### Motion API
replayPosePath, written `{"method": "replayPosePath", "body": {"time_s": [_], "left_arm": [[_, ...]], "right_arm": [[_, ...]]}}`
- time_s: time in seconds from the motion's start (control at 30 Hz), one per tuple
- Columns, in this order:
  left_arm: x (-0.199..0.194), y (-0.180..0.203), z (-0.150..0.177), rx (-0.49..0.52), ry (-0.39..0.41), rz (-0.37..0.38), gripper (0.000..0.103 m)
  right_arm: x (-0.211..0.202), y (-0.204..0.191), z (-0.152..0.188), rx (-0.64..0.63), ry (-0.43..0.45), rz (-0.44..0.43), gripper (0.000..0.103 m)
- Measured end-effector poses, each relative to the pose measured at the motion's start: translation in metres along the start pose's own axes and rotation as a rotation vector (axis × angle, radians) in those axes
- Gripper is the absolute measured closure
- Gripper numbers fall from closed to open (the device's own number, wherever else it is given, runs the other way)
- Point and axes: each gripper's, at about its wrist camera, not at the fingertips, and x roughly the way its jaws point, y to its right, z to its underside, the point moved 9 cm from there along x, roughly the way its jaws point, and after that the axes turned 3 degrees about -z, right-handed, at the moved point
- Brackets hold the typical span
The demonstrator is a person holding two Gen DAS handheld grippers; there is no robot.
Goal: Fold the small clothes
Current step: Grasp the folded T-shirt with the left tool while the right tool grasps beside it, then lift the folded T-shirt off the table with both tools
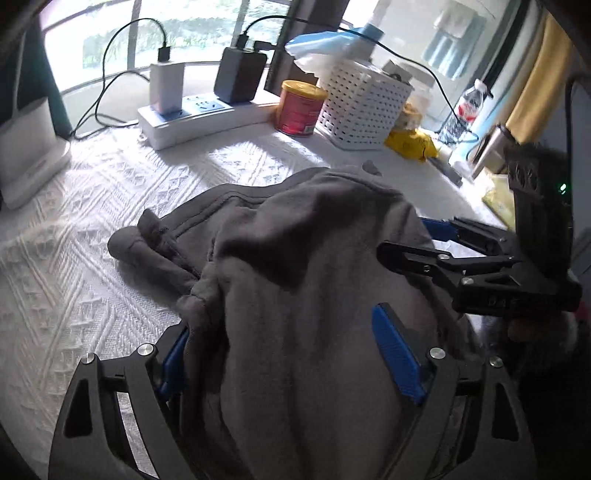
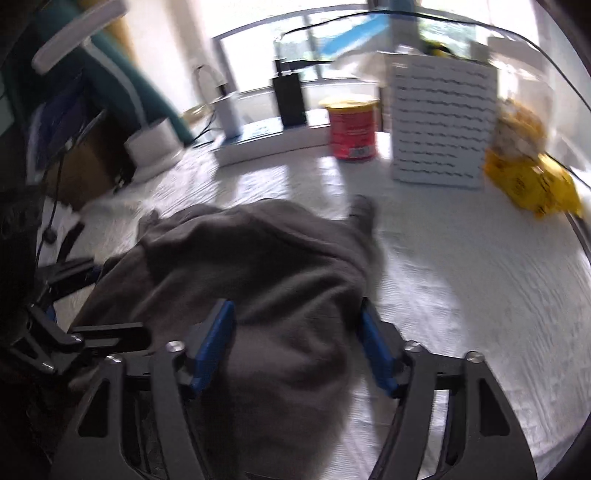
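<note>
Grey fleece garment (image 1: pixel 295 280) is seen nearest, bunched between blue pads of left gripper (image 1: pixel 288 354), heaped on white knitted cover (image 1: pixel 92 229). Jaws are spread wide; pads are not seen pressing cloth. Right gripper (image 2: pixel 299 343) also straddles garment; jaws stand apart, cloth bulges between them, contact not clearly seen.

Risks judged:
- fold may fall open if jaws close on one layer only
- cover may be pinched together with cloth
- grippers, near each other, may collide
- red can (image 1: pixel 301 109) and white basket (image 1: pixel 362 107) are well apart, low danger

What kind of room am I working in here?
Probably a home room by a window: a table under a white knitted cloth, with a power strip, a red tin and a white basket.
</note>
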Motion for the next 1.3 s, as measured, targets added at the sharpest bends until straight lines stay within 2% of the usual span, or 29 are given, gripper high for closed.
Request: {"method": "replayPosePath", "body": {"time_s": [0.1, 0.17, 0.23, 0.3, 0.37, 0.43, 0.5, 0.6, 0.73, 0.87, 1.3], "left_arm": [[-0.001, -0.003, -0.001, -0.004, 0.004, -0.012, 0.025], [-0.001, -0.002, 0.000, 0.020, 0.003, -0.047, 0.038], [-0.001, -0.001, 0.001, 0.036, 0.006, -0.062, 0.051], [-0.001, 0.000, 0.001, 0.057, 0.008, -0.080, 0.051], [-0.001, 0.000, 0.001, 0.067, 0.008, -0.089, 0.057], [-0.002, -0.001, 0.001, 0.061, 0.006, -0.086, 0.076], [-0.004, 0.002, 0.002, 0.054, -0.008, -0.059, 0.078], [-0.008, 0.008, 0.005, 0.067, -0.008, -0.059, 0.079], [-0.021, 0.018, 0.011, 0.036, 0.018, -0.009, 0.080], [-0.033, 0.019, 0.018, 0.011, 0.041, 0.000, 0.080], [-0.094, 0.043, 0.015, 0.033, 0.235, 0.016, 0.080]], "right_arm": [[0.003, -0.003, -0.002, -0.011, -0.003, 0.023, 0.051], [0.003, -0.004, -0.002, -0.006, -0.001, 0.022, 0.070], [0.004, -0.007, -0.001, 0.005, -0.003, -0.015, 0.080], [0.004, -0.013, -0.001, -0.005, -0.005, -0.018, 0.083], [0.004, -0.018, -0.001, -0.012, -0.005, -0.025, 0.085], [0.003, -0.023, 0.000, -0.015, -0.003, -0.031, 0.086], [0.001, -0.027, 0.001, -0.012, 0.004, -0.035, 0.087], [-0.004, -0.031, 0.002, 0.002, 0.018, -0.046, 0.088], [-0.014, -0.037, 0.007, 0.013, 0.021, -0.061, 0.088], [-0.027, -0.041, 0.010, 0.013, 0.037, -0.061, 0.088], [-0.092, -0.069, 0.005, -0.016, 0.157, -0.093, 0.089]]}}
